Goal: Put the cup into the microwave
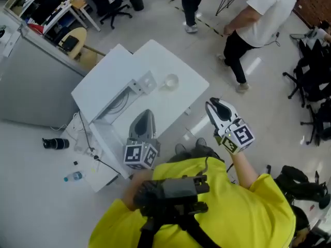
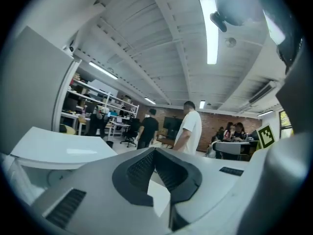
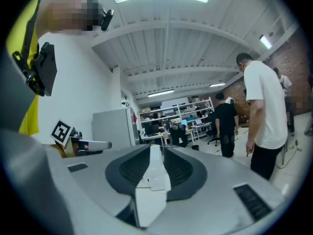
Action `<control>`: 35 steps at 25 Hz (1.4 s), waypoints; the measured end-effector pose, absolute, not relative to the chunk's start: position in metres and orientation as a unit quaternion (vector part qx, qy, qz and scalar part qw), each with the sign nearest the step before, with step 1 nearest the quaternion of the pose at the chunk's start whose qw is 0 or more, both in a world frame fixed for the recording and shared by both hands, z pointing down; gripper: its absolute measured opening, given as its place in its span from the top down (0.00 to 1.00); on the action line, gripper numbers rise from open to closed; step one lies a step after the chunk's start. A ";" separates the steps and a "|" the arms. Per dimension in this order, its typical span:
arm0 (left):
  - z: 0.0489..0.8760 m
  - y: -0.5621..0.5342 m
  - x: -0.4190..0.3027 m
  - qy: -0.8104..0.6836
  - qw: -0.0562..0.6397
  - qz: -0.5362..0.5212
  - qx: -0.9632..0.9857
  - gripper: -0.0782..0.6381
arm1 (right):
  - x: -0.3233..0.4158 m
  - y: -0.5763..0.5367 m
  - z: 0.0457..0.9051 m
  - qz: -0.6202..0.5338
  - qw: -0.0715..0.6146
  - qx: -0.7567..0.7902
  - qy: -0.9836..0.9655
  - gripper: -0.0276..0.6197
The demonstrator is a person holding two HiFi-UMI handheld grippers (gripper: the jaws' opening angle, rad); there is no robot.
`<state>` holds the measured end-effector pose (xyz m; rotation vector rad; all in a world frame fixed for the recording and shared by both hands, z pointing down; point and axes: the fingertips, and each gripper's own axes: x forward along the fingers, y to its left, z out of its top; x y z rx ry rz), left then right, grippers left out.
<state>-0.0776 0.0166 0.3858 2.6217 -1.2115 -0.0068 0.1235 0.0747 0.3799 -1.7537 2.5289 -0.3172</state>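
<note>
The white tabletop (image 1: 155, 61) fills the middle of the head view, set at an angle on a pale floor (image 1: 31, 190). At its near left side is an open white box (image 1: 106, 133) with cables in it; I cannot tell whether this is the microwave. A person in a white shirt (image 1: 264, 9) stands on the floor at the far right, well away from the tabletop.

The left gripper (image 1: 146, 113) is over the near edge of the tabletop, and its jaws meet at the tips with nothing between them. The right gripper (image 1: 213, 104) is off the tabletop's right edge, over the floor. Its jaws stand a narrow slit apart and hold nothing.

The cup (image 1: 171, 81) is clear and stands upright on the tabletop toward its far right, just right of a small metal bracket (image 1: 142, 84). It is apart from both grippers. A small bottle (image 1: 74, 176) lies on the floor at the near left.
</note>
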 end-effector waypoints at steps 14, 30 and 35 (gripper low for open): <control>0.509 -0.053 -0.132 -0.586 0.200 0.047 0.783 0.90 | 0.091 -0.131 0.637 -0.142 -0.168 -0.471 0.855 0.05; 0.584 -0.112 -0.128 -0.589 0.247 0.101 0.763 0.90 | 0.057 -0.220 0.757 -0.164 -0.214 -0.480 0.835 0.21; 0.569 -0.107 -0.146 -0.602 0.239 0.086 0.757 0.90 | 0.048 -0.180 0.665 -0.146 -0.189 -0.457 0.857 0.21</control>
